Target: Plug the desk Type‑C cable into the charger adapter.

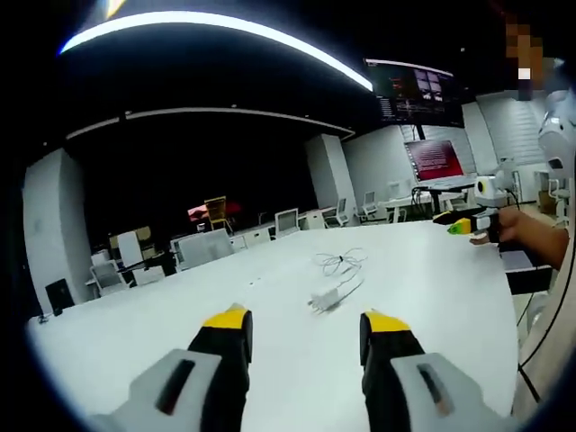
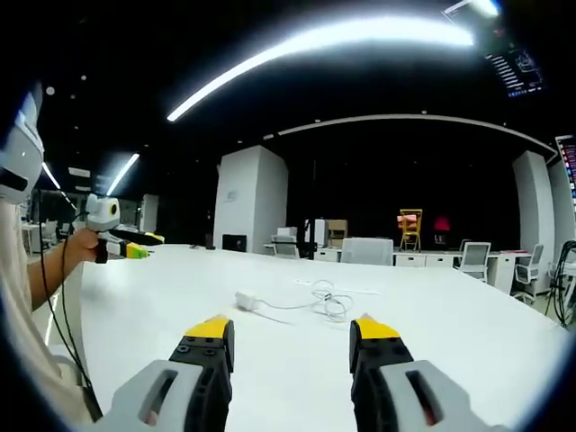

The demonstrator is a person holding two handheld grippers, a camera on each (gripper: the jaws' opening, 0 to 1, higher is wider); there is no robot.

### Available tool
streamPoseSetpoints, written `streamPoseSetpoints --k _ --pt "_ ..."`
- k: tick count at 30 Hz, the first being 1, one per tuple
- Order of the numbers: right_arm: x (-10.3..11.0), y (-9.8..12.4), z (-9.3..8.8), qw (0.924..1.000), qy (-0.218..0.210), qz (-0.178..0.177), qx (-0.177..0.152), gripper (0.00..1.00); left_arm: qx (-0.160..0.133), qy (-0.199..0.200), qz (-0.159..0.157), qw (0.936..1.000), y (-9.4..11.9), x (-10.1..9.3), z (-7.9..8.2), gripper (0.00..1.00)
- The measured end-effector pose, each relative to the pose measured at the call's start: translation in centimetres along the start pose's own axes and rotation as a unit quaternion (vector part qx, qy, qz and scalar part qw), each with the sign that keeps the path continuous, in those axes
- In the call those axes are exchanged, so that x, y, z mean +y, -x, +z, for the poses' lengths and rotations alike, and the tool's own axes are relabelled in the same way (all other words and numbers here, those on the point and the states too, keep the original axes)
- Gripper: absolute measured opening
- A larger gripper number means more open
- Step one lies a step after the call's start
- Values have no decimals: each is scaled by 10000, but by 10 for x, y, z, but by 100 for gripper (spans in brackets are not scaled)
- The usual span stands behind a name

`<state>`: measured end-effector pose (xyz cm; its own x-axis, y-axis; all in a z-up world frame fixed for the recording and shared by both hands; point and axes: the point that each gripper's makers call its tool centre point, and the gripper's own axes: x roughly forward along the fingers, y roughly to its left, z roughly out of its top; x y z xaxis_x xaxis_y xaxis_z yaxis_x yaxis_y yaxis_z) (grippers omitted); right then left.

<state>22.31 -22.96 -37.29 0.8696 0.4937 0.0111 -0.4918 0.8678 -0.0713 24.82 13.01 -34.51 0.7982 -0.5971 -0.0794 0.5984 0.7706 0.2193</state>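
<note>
A: In the left gripper view, where do things stand?

B: The left gripper [image 1: 306, 326] hangs over the white table [image 1: 135, 342], jaws wide, holding nothing. The charger adapter [image 1: 325, 298] lies just ahead, the Type-C cable [image 1: 339, 262] coiled beyond it. The right gripper [image 1: 468, 222] is off to the side.

A: And the right gripper view?

B: The right gripper [image 2: 292, 335] is spread wide too, empty. Adapter [image 2: 247, 301] and cable [image 2: 326, 298] lie on the table [image 2: 468, 333]; whether they're joined I can't tell. The left gripper [image 2: 126, 241] hovers apart. I'd say nothing is grasped yet; pick-up and plugging remain.
</note>
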Motion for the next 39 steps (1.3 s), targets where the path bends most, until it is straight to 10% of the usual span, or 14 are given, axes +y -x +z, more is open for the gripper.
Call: streamPoseSetpoints --k 39 --pt "-20 7 -4 9981 -204 -569 -89 68 87 528 544 9971 13 -1 -40 62"
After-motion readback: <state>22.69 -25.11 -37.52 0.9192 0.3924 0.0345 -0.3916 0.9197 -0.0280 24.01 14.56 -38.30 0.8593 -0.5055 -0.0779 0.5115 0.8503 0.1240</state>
